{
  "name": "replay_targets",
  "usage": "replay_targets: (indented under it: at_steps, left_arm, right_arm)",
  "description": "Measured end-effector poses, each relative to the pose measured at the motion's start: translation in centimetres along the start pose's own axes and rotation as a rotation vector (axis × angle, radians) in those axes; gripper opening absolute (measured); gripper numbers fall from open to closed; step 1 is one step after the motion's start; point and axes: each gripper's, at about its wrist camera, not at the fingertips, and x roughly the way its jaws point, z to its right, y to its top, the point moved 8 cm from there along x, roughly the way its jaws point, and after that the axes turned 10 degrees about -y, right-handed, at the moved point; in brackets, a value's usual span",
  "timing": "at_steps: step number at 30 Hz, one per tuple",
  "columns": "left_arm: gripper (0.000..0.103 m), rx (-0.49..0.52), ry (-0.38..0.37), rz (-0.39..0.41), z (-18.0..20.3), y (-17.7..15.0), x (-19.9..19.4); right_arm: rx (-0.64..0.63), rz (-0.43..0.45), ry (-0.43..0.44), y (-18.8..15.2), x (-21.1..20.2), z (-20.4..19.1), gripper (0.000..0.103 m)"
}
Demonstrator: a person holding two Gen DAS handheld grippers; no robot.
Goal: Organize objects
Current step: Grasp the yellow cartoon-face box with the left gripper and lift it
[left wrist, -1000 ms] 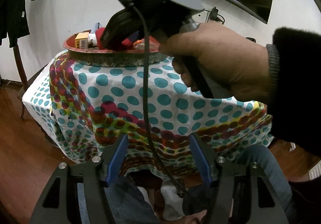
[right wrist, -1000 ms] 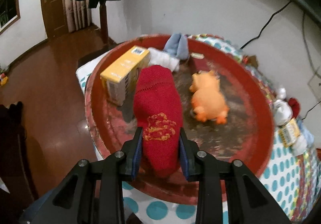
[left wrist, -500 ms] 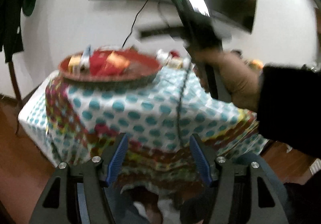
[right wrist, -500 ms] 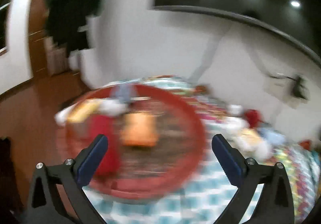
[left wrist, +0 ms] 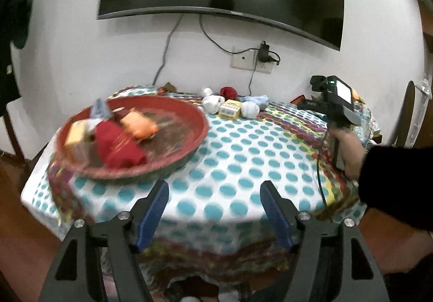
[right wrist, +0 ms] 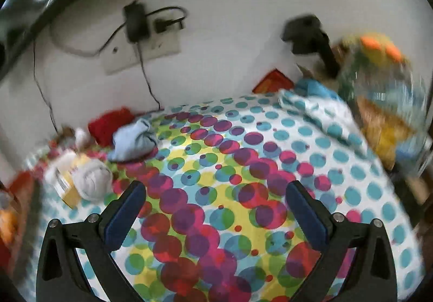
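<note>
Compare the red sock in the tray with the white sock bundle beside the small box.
The red sock lies inside the red tray; the white sock bundle sits on the tablecloth, touching the small box. Red looks larger and elongated; white is balled. Neither is gripped.

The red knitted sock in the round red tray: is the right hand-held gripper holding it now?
No: the red knitted sock lies loose in the round red tray, and the right hand-held gripper is open and empty over the dotted tablecloth.

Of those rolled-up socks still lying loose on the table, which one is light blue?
The light blue sock lies crumpled between the red bundle by the wall and the white sock resting against the yellow box.
</note>
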Motion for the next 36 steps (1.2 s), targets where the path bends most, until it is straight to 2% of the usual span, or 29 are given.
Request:
replay_targets:
  at_steps: [6,11,15,18,22,25,29,31,36]
  left_arm:
    - [0.072,0.052,-0.076,-0.051,3.8,5.4,8.7]
    - [0.072,0.089,-0.127,-0.107,6.0,8.4,15.8]
    - [0.072,0.059,-0.104,-0.163,4.9,10.3,21.3]
    - [0.072,0.005,-0.098,-0.25,3.4,10.9,25.9]
    - [0.072,0.056,-0.026,-0.348,1.6,11.0,30.5]
    - [0.072,0.073,0.028,-0.42,0.0,10.7,33.3]
    - [0.074,0.102,0.039,-0.493,-1.0,10.6,35.5]
    - [0.074,0.118,0.035,-0.501,-1.1,11.0,36.2]
    - [0.075,0.087,0.039,-0.567,-1.6,11.2,36.4]
  right_arm:
    - [0.049,-0.008,0.046,0.2,0.3,1.1,0.103]
    - [0.111,0.004,0.064,0.2,0.1,2.1,0.103]
    - [0.117,0.01,0.067,0.2,0.1,2.2,0.103]
    - [0.106,0.031,0.071,0.4,-0.3,1.9,0.103]
    - [0.097,0.049,0.081,0.5,-0.7,1.6,0.103]
    - [0.103,0.055,0.095,0.5,-0.8,1.5,0.103]
    - [0.099,0.062,0.112,0.5,-1.0,1.3,0.103]
    - [0.097,0.063,0.115,0.5,-1.0,1.2,0.103]
    - [0.102,0.064,0.121,0.5,-1.1,1.1,0.103]
